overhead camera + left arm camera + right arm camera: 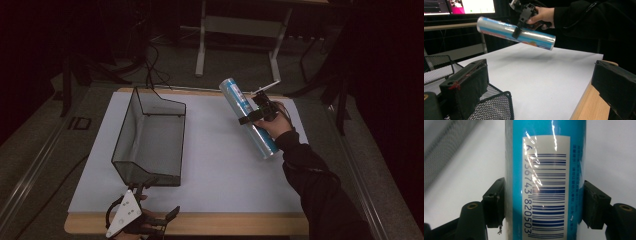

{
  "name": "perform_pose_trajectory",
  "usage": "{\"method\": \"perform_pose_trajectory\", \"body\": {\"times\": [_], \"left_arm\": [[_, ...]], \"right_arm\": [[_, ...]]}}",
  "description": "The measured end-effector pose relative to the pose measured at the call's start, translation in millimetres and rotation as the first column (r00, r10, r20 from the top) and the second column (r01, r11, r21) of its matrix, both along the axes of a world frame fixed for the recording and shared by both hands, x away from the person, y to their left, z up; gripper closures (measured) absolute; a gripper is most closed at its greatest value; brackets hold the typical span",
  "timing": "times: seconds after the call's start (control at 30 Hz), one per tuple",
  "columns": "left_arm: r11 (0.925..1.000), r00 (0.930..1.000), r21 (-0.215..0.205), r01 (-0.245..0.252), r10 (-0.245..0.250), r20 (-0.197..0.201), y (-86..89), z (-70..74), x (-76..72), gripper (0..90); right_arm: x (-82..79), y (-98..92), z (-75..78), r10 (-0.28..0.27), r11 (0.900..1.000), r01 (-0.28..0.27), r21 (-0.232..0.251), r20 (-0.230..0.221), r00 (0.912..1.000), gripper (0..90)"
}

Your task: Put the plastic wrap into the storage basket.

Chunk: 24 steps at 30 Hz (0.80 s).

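A shiny blue tube (262,140) wrapped in clear film hangs tilted above the right side of the table, with my right gripper (251,117) shut across its middle. In the right gripper view both black pads (495,205) press on the tube (546,170) on either side of its barcode label. The left gripper view shows the tube (499,28) in the air, clear of the white sheet. My left gripper (160,199) rests at the table's front left edge, jaws wide apart with nothing between them. A black mesh basket (125,135) stands just beyond it.
A white sheet (220,165) covers the table, with a wooden strip (225,224) along the front edge. The basket's near corner (496,105) lies under my left gripper's left-hand jaw. A grey table frame (200,50) and cables are on the floor behind. Lit monitors (474,6) stand to the side.
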<state>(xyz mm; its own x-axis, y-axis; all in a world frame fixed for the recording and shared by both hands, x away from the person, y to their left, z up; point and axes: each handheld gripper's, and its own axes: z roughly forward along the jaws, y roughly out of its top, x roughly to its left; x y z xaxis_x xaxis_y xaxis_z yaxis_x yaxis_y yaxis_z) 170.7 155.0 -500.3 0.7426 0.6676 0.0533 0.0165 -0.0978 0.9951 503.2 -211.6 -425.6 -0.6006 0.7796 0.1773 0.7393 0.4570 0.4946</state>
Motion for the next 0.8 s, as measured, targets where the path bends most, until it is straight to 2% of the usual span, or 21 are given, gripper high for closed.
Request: {"method": "perform_pose_trajectory", "body": {"times": [0.1,0.2,0.33,0.37,0.43,0.5,0.63,0.7,0.8], "left_arm": [[1.0000,1.0000,-0.001,0.001,-0.001,0.001,-0.4,0.1,0.4,1.7],[1.0000,1.0000,-0.003,0.002,-0.002,0.001,-0.3,0.2,0.2,1.7],[1.0000,1.0000,-0.002,0.002,-0.002,0.001,-0.4,0.2,0.3,1.7],[1.0000,1.0000,0.002,0.004,-0.004,0.002,-0.5,0.2,0.3,1.7],[1.0000,1.0000,0.002,0.005,-0.005,0.003,-0.8,0.3,0.1,1.7],[1.0000,1.0000,0.001,0.006,-0.006,0.004,-0.9,0.3,-0.1,1.7],[1.0000,0.9999,0.004,0.007,-0.007,0.008,0.0,0.7,-0.1,1.7],[1.0000,1.0000,-0.001,0.006,-0.006,0.007,0.3,0.8,-0.4,1.7],[1.0000,0.9999,-0.001,0.007,-0.007,0.010,1.0,1.2,-0.7,1.7]], "right_arm": [[-7.5,11.6,8.5,-0.043,0.999,0.043,0.027,0.025,0.9987,32.0],[-12.3,22.2,17.4,-0.072,0.995,0.070,0.069,0.016,0.9973,32.1],[-15.4,29.1,23.0,-0.082,0.993,0.079,0.085,0.026,0.9963,32.0],[-19.7,39.1,30.5,-0.099,0.990,0.094,0.106,0.039,0.9944,32.0],[-20.6,41.9,32.4,-0.102,0.989,0.097,0.112,0.044,0.9938,32.0],[-23.6,53.8,39.9,-0.114,0.983,0.106,0.148,0.041,0.9927,32.0],[-28.4,71.3,47.4,-0.143,0.980,0.132,0.152,0.068,0.9874,32.0],[-30.2,79.2,51.1,-0.156,0.971,0.143,0.192,0.054,0.9863,32.0],[-32.8,90.3,55.4,-0.142,0.968,0.127,0.216,0.057,0.9882,32.0]]}}
